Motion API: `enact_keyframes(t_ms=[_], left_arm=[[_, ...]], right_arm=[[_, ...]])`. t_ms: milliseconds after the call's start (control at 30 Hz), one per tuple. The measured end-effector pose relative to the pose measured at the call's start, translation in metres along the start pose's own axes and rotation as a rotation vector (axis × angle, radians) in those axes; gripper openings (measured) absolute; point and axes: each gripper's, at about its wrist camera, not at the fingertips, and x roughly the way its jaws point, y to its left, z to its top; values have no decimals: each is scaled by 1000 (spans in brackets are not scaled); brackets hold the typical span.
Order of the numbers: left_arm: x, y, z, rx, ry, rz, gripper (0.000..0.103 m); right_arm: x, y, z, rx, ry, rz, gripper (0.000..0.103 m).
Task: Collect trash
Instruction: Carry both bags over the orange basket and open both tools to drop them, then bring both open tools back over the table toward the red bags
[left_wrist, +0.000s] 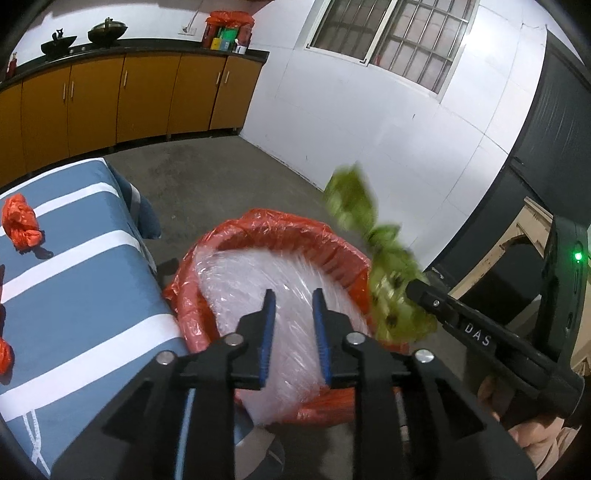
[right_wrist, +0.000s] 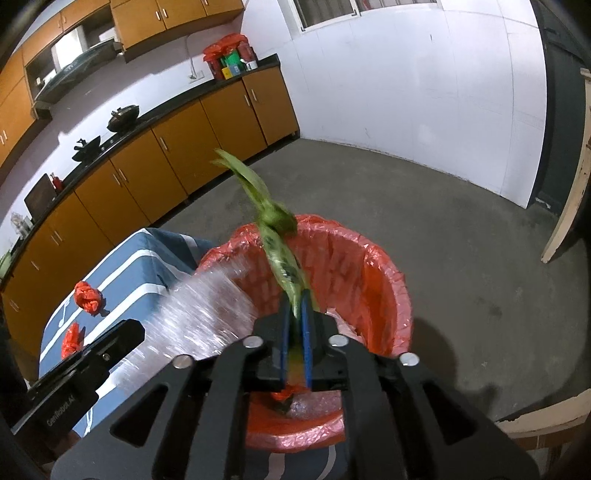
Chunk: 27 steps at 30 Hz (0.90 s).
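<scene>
A bin lined with a red bag (left_wrist: 280, 236) (right_wrist: 373, 273) stands on the floor beside a blue striped table (left_wrist: 74, 280) (right_wrist: 147, 254). Clear crumpled plastic film (left_wrist: 258, 291) (right_wrist: 207, 306) lies over the bin's left side. My left gripper (left_wrist: 293, 299) is open above the film, with nothing between its fingers. My right gripper (right_wrist: 295, 299) (left_wrist: 413, 288) is shut on a green plastic wrapper (right_wrist: 277, 240) (left_wrist: 373, 243) and holds it above the bin's rim. Crumpled red plastic pieces (left_wrist: 20, 221) (right_wrist: 88, 295) lie on the table.
Orange cabinets under a dark counter (left_wrist: 129, 92) (right_wrist: 147, 162) run along the far wall, with pots and a red bag on top. A white wall with a window (left_wrist: 388, 40) stands behind the bin. Grey floor (right_wrist: 461, 229) surrounds it. A wooden frame (right_wrist: 569, 192) leans at the right.
</scene>
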Motion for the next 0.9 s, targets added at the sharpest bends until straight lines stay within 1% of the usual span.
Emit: enact_keyframes(t_ms=[33,67,100,167,233,367,567,667,733,833,900], left_arm=[[1,1,-1,-1,2,4,26],[1,4,-2,-3,4,13,27],[0,6,-3,-6,4,19,28],[-1,11,-6,-15,-1,39,30],[-6,19,-7,-30,-17,73,35],[-14,28,-10,-40,-38,117,37],[-30,46,-13,-70,-56,169,40],[-40,56,-16,-70,-70,212,43],[-49,65,-17,-71,-81,253,45],[-67,88,-22,-86,-104,339,49],[-76,103,-23,-104,-117,397,51]], right_arm=[[0,0,-1,6,0,0,29],[0,-1,-2,11,-2,0,35],[0,-2,-2,11,-2,-1,36],[0,-3,-3,11,1,-5,36],[0,0,-2,9,-1,-9,36],[-2,6,-2,-23,-18,-24,36],[-3,17,-3,-60,-29,-21,36],[-3,24,-3,-80,-34,-21,36],[-2,28,-3,-91,-34,-18,36],[0,36,-6,-111,-31,-12,36],[1,43,-8,-128,-29,-12,39]])
